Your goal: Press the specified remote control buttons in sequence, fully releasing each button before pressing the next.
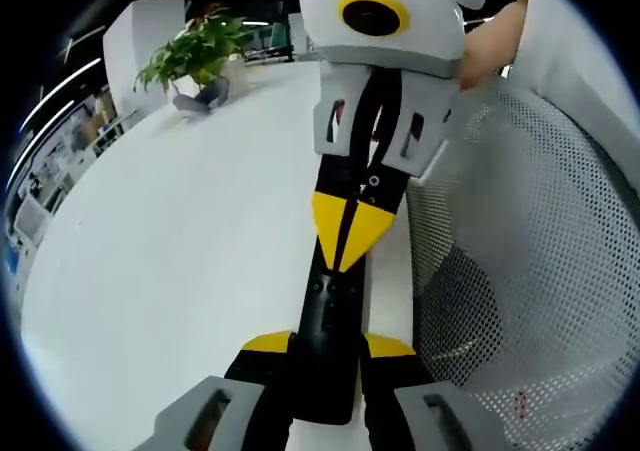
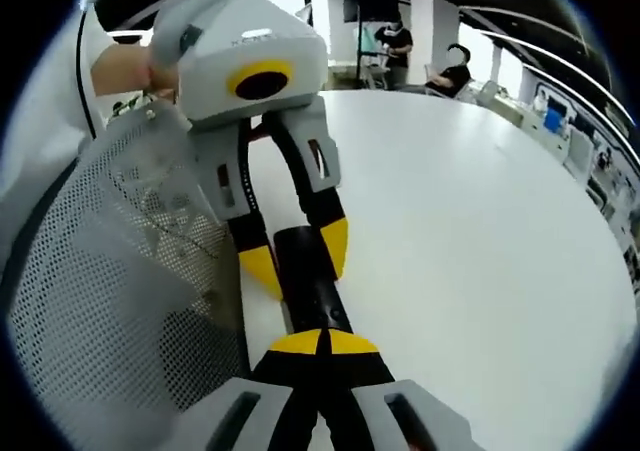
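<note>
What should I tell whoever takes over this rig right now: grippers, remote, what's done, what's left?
Left gripper: shut on the black remote, one jaw on each long side.
Right gripper: shut, joined tips down on the remote's face, apparently mid-press; which button cannot be read.
Remote: at the white table's edge, beside the mesh chair.
Done: number of presses made cannot be told.
Left: lift the right tips fully off, then finish the sequence.

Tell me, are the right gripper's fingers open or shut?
Shut: on the right gripper, the yellow-tipped fingers meet with no gap over the long black remote control.
</note>
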{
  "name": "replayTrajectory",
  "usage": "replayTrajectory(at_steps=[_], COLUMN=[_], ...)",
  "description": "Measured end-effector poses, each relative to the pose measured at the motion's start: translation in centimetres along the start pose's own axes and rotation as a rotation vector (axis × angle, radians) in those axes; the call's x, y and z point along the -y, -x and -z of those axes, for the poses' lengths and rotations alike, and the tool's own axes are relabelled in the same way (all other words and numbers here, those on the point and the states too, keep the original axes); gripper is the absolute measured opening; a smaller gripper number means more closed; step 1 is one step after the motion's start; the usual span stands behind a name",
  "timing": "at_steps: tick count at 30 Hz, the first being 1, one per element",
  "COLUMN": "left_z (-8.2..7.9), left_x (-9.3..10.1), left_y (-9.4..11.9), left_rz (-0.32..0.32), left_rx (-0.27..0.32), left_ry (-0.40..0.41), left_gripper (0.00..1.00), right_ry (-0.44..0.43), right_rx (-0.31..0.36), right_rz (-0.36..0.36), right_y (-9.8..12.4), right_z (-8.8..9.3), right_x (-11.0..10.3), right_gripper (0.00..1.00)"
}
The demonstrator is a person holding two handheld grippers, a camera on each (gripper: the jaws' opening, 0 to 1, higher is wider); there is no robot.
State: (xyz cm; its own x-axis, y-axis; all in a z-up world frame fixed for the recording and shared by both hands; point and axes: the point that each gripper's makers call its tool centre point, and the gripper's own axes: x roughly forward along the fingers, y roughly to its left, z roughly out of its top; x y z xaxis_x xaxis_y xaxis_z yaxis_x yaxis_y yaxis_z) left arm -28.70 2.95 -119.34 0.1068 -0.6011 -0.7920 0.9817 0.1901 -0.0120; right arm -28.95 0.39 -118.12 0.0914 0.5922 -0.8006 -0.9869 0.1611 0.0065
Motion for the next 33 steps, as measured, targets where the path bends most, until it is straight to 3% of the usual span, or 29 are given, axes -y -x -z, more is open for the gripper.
replayTrajectory(at_steps=[4, 7, 9, 16, 20, 23, 25, 27, 33], left_z=[0.0, 0.0, 0.0, 0.1, 0.1, 0.1, 0.1, 0.1, 0.1], left_x=[0.0, 0.0, 0.0, 0.0, 0.0, 0.0, 0.0, 0.0, 0.0], left_y=[0.0, 0.0, 0.0, -0.1, -0.1, -0.1, -0.1, -0.1, -0.1], left_rz=[0.0, 0.0, -0.001, 0.002, 0.001, -0.001, -0.002, -0.003, -0.004], left_rx=[0.003, 0.004, 0.005, -0.007, -0.008, -0.005, -0.003, -0.001, 0.001], left_ry=[0.0, -0.001, 0.0, -0.01, -0.006, -0.001, 0.0, 0.004, 0.007], left_gripper=[0.24, 0.24, 0.24, 0.24, 0.24, 0.24, 0.24, 0.24, 0.24], right_ry=[0.04, -0.016, -0.094, -0.062, -0.166, -0.151, -0.057, -0.033, -0.025], right_rx=[-0.051, -0.073, -0.057, -0.046, 0.02, 0.026, -0.001, -0.002, -0.022], right_rz=[0.016, 0.019, 0.042, 0.103, 0.074, 0.08, 0.088, 0.054, 0.039], right_y=[-0.3, -0.3, -0.3, -0.3, -0.2, 0.0, -0.1, -0.3, -0.8], right_z=[0.0, 0.1, 0.1, 0.0, -0.1, 0.0, -0.1, -0.5, -0.8], right_x=[-0.1, 0.2, 0.4, 0.2, 0.4, 0.1, -0.2, -1.0, -1.8], right_gripper=[0.0, 0.0, 0.0, 0.0, 0.0, 0.0, 0.0, 0.0, 0.0])
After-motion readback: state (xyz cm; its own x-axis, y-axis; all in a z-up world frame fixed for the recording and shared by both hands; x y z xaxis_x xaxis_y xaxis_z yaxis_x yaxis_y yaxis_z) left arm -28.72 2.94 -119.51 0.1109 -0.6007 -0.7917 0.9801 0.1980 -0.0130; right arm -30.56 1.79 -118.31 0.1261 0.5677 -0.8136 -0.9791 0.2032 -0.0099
